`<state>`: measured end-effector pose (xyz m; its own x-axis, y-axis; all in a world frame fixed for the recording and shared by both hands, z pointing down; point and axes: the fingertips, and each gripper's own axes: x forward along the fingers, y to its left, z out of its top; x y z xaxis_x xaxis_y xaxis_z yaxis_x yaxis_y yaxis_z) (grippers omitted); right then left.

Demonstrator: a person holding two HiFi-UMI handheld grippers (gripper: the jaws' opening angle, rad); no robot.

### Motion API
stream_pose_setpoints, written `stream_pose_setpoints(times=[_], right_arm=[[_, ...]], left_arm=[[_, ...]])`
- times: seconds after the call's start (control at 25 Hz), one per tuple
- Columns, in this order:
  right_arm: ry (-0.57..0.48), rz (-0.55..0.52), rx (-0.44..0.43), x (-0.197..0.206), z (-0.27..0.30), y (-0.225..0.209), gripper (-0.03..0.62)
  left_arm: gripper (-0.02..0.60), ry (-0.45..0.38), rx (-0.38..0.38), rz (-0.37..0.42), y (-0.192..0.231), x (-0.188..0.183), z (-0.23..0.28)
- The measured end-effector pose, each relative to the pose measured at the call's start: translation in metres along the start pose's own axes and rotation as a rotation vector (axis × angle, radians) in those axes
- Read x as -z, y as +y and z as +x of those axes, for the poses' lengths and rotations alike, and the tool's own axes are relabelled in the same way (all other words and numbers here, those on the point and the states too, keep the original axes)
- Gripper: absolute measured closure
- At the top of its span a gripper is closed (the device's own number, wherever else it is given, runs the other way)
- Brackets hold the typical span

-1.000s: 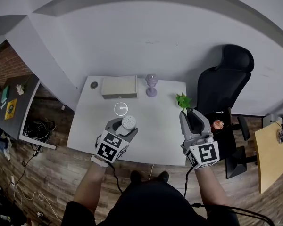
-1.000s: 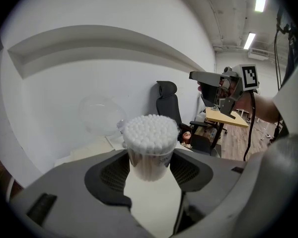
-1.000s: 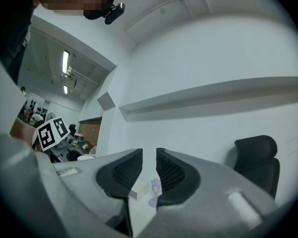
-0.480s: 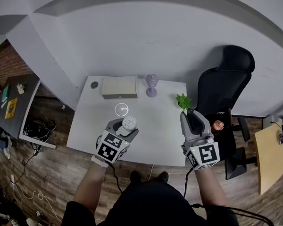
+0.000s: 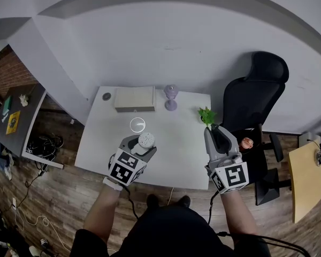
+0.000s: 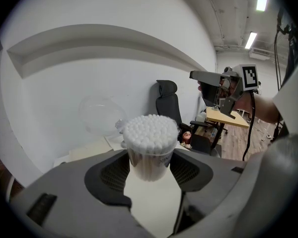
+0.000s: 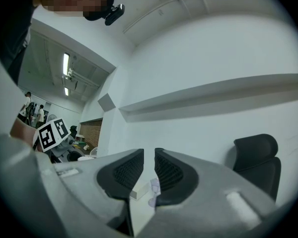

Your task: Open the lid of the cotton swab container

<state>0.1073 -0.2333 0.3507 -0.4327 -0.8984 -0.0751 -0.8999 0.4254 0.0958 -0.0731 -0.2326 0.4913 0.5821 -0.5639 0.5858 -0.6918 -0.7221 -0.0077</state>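
The cotton swab container [image 5: 146,139] is a clear tub packed with white swab tips [image 6: 150,133], with no lid on it. My left gripper [image 5: 140,142] is shut on its sides and holds it upright above the white table [image 5: 176,159]. The clear round lid [image 5: 137,125] lies on the table just beyond it and shows as a transparent dome [image 6: 100,114] in the left gripper view. My right gripper [image 5: 217,131] hovers at the table's right edge. Its jaws [image 7: 149,158] are closing to a narrow gap with nothing between them.
A beige box [image 5: 135,98], a purple glass [image 5: 171,96] and a small dark disc [image 5: 106,96] stand along the table's back. A small green plant [image 5: 207,115] sits at the right edge. A black office chair [image 5: 251,98] stands right of the table.
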Motion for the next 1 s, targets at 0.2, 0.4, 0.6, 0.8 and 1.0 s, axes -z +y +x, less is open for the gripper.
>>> stream_pose_setpoints(times=[0.2, 0.4, 0.6, 0.8, 1.0], right_arm=[[-0.008, 0.005, 0.001, -0.001, -0.003, -0.008, 0.526], [-0.015, 0.010, -0.009, -0.001, -0.009, -0.015, 0.526], [-0.018, 0.020, -0.023, 0.001, -0.011, -0.023, 0.528], [-0.026, 0.027, -0.044, 0.003, -0.013, -0.031, 0.530], [-0.027, 0.029, -0.059, 0.004, -0.015, -0.041, 0.531]], left_arm=[[0.333, -0.001, -0.007, 0.002, -0.005, -0.004, 0.004], [0.333, 0.001, -0.017, 0.002, -0.013, -0.008, 0.006], [0.333, 0.011, -0.032, -0.001, -0.020, -0.010, 0.008], [0.333, 0.015, -0.051, -0.004, -0.027, -0.014, 0.012], [0.333, 0.016, -0.063, -0.009, -0.034, -0.019, 0.017]])
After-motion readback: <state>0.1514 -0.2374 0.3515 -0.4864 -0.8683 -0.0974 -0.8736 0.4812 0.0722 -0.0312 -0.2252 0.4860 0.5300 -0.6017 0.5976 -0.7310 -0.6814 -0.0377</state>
